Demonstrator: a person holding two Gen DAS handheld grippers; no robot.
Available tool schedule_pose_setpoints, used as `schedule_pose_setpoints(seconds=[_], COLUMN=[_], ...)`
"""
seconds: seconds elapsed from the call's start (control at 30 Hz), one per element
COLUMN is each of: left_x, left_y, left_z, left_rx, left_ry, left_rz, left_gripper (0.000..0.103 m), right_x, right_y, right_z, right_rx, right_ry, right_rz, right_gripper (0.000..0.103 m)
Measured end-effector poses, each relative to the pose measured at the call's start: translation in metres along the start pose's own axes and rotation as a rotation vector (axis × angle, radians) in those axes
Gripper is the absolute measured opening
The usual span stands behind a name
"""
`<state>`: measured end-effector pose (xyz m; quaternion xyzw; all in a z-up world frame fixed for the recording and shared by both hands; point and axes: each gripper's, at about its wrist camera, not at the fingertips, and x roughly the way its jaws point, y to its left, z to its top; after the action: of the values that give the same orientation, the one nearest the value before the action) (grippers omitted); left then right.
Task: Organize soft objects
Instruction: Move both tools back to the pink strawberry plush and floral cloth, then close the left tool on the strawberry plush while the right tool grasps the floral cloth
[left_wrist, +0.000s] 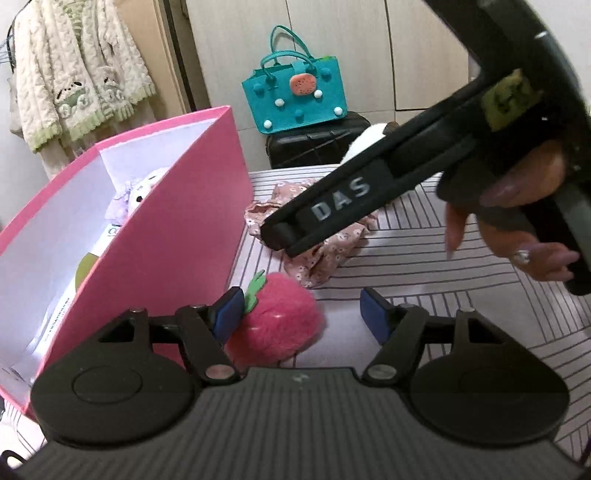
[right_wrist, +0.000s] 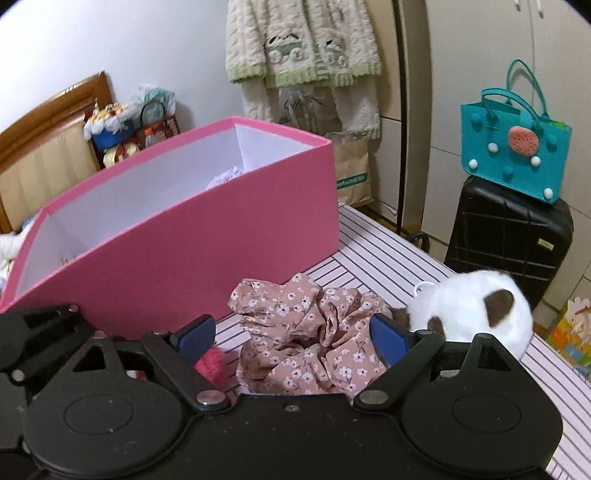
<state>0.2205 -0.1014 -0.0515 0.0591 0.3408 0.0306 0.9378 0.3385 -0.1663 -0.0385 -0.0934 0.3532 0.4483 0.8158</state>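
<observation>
A fluffy pink strawberry plush (left_wrist: 277, 325) lies on the striped bedsheet (left_wrist: 424, 266), between the blue pads of my left gripper (left_wrist: 301, 314). The jaws stand apart; the right pad is clear of the plush. My right gripper (right_wrist: 291, 332) is open around a crumpled pink floral cloth (right_wrist: 306, 339). In the left wrist view the right gripper's fingers (left_wrist: 321, 214) hang over the floral cloth (left_wrist: 325, 258). A white plush with brown patches (right_wrist: 476, 306) sits just right of the cloth. The open pink box (right_wrist: 221, 236) stands on the left and holds a white and purple plush (left_wrist: 140, 192).
A black suitcase (right_wrist: 509, 240) with a teal felt bag (right_wrist: 517, 147) on it stands beyond the bed's edge. A cream fleece garment (right_wrist: 303, 48) hangs on the wall above a paper bag (right_wrist: 352, 173). A wooden headboard (right_wrist: 48, 125) and trinkets are behind the box.
</observation>
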Motion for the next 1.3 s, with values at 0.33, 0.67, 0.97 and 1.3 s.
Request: schedule_pose_setpoints(seconds=[0.33, 0.67, 0.97, 1.3], left_x=[0.004, 0.003, 0.004, -0.006], left_y=[0.014, 0.015, 0.026, 0.018], left_z=[0.0, -0.003, -0.007, -0.006], left_rx=[-0.083, -0.057, -0.088, -0.077], left_ry=[0.03, 0.009, -0.009, 0.016], left_rz=[-0.072, -0.049, -0.035, -0.171], left_gripper=[0.066, 0.057, 0.034, 0.031], right_x=[0.03, 0.005, -0.04, -0.081], right_y=[-0.001, -0.007, -0.001, 0.001], right_z=[0.005, -0.014, -0.051, -0.085], right_rx=[0.023, 0.152, 0.234, 0.323], right_ry=[0.095, 0.097, 0.054, 0.001], right_rz=[-0.049, -0.065, -0.117, -0.179], right_gripper=[0.092, 0.021, 0.018, 0.019])
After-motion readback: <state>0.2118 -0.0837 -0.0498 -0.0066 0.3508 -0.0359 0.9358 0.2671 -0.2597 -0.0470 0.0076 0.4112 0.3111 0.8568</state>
